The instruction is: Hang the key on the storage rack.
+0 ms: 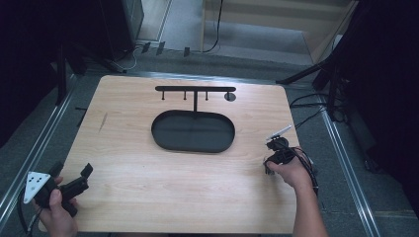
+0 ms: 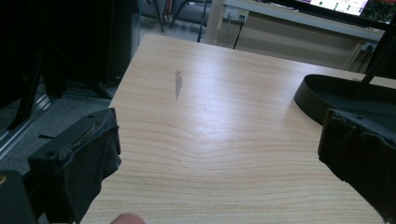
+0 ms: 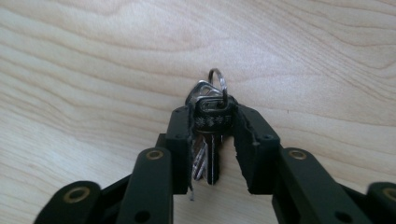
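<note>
Right gripper (image 3: 212,140) pinching a bunch of keys (image 3: 211,122) beside the oval tray (image 1: 192,131).
Nearest, left of the tray, the left gripper (image 2: 219,154) is hovering wide open and empty; the keys are sitting clamped right of it; the hook rack (image 1: 195,90) is standing behind.

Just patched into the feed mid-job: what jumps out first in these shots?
The bunch of keys, clamped between the jaws of the right gripper just above the wooden table, near its right edge. Next, the black oval tray at the table's middle, with a black hook rack standing at its far rim. The left gripper is at the near left corner, jaws wide apart and holding nothing.
</note>
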`<state>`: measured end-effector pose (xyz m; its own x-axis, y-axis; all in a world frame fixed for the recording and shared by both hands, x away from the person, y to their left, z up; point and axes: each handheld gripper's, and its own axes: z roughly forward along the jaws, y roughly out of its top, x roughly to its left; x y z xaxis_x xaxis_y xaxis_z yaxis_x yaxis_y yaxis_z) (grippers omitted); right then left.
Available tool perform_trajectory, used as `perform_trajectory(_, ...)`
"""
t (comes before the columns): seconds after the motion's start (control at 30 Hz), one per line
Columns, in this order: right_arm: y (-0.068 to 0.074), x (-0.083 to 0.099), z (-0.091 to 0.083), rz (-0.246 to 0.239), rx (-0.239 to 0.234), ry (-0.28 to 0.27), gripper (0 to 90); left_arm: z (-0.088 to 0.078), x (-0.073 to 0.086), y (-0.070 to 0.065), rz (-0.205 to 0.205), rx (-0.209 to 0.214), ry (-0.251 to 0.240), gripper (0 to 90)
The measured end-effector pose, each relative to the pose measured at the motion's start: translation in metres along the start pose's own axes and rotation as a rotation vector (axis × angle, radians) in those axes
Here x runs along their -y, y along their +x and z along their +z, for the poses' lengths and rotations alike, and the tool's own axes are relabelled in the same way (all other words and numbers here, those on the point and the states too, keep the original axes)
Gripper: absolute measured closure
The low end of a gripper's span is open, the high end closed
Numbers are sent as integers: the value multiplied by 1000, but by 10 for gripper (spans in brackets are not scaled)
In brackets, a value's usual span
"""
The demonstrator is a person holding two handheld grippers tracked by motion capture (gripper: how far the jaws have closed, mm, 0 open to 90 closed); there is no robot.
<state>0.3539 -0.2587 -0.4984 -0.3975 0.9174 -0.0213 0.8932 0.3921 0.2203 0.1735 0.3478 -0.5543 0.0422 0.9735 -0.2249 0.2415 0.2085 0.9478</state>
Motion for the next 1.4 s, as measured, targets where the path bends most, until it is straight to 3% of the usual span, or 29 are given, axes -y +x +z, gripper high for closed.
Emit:
perform_trajectory(0.03,-1,1,0,27,-15,-21,673,0,0,0,-1,0,0,0)
perform_trajectory(0.1,-2,1,-1,38,-20,-29,668,0,0,0,0,0,0,0)
perform_trajectory(0.13,-2,3,0,48,-24,-34,598,0,0,0,-1,0,0,0)
perform_trajectory(0.17,-2,3,0,48,-24,-34,598,0,0,0,-1,0,0,0)
perform_trajectory(0.27,-5,6,1,65,3,-39,480,0,0,0,-1,0,0,0)
perform_trajectory(0.4,-6,11,7,90,-5,-26,424,0,0,0,-1,0,0,0)
perform_trajectory(0.53,-5,13,7,118,-15,-49,448,0,0,0,1,0,0,0)
perform_trajectory(0.57,-1,15,7,124,14,-56,533,0,0,0,1,0,1,0)
perform_trajectory(0.67,5,16,6,144,37,-51,583,0,0,0,-1,1,1,0)
perform_trajectory(0.73,6,16,6,155,37,-43,584,0,0,0,1,2,1,0)
perform_trajectory(0.83,7,19,5,159,36,-25,519,0,0,0,0,2,1,0)
perform_trajectory(0.87,7,20,5,154,33,-23,518,0,0,0,-2,3,1,0)
perform_trajectory(0.9,7,22,4,146,33,-28,647,0,0,0,-4,3,3,0)
perform_trajectory(0.93,7,22,3,146,32,-32,711,0,0,0,-4,3,3,0)
perform_trajectory(0.97,7,22,3,146,32,-32,711,0,0,0,-4,3,3,0)
perform_trajectory(1.0,6,23,3,134,25,-32,796,0,0,0,-4,3,3,0)
perform_trajectory(1.13,2,21,-2,108,5,-38,889,0,0,0,-6,5,3,0)
perform_trajectory(1.2,1,19,-6,92,18,-43,890,0,0,1,-7,5,4,0)
perform_trajectory(1.3,5,6,-25,-4,58,-17,892,1,0,0,-13,6,2,0)
perform_trajectory(1.4,12,-8,-42,-52,70,-32,892,1,0,1,-14,7,2,0)
